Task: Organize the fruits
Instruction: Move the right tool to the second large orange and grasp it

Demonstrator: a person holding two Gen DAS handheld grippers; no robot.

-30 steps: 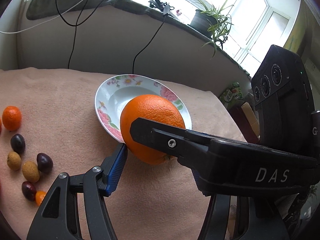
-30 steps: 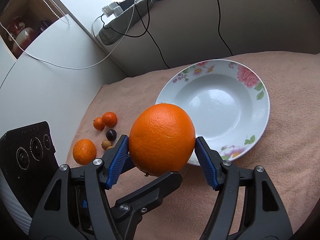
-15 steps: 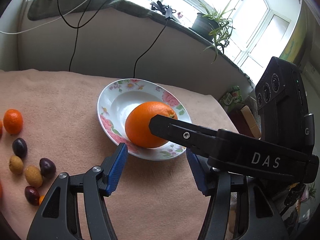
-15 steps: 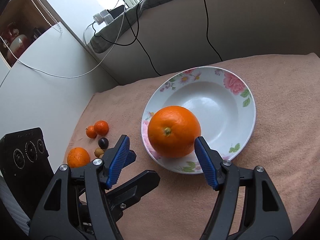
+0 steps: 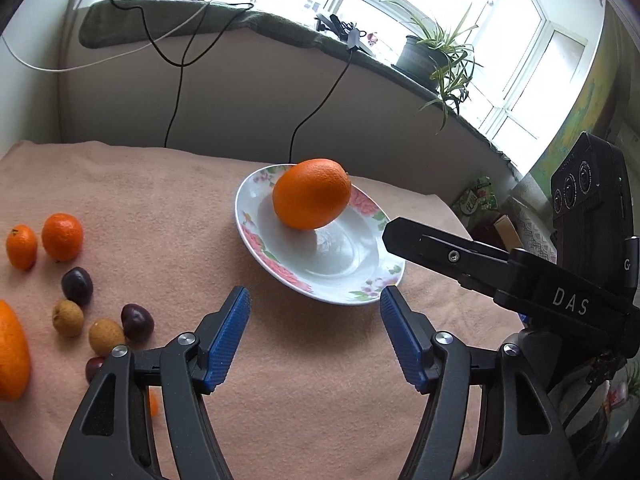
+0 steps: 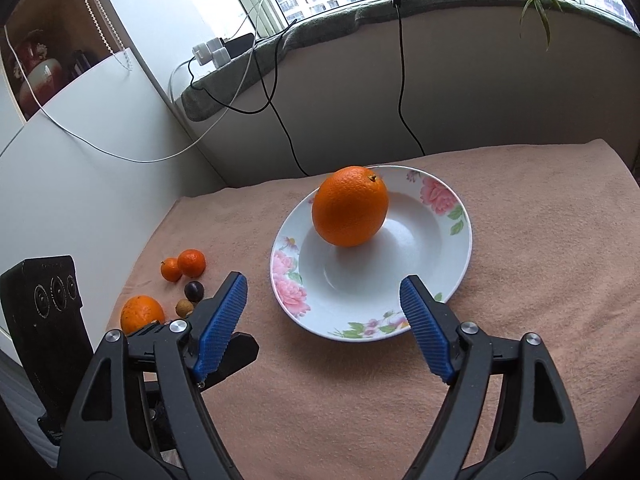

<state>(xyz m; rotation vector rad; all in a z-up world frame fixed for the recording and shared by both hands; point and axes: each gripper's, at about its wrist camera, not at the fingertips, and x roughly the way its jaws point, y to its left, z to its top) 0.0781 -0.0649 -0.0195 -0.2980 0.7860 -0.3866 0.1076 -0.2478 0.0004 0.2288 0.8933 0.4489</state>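
A big orange (image 5: 311, 194) (image 6: 350, 205) rests in the white floral plate (image 5: 360, 276) (image 6: 448, 256) on the far side of its bowl. My right gripper (image 6: 323, 312) is open and empty, drawn back to the plate's near rim. My left gripper (image 5: 315, 320) is open and empty, just short of the plate's near edge. To the left on the cloth lie two small tangerines (image 5: 62, 236), dark plums (image 5: 77, 286), tan longans (image 5: 68, 318) and another big orange (image 5: 12, 356) (image 6: 142, 313).
The table wears a pink-beige cloth (image 5: 312, 408). A wall with hanging black cables (image 5: 176, 92) stands behind it. The sill holds a power strip (image 6: 212, 50) and a potted plant (image 5: 432, 56). The right gripper's body (image 5: 520, 280) reaches in from the right.
My right gripper let go of the big orange into the plate, opened and pulled back. The orange rolled to the far side of the plate. My left gripper drew back too.
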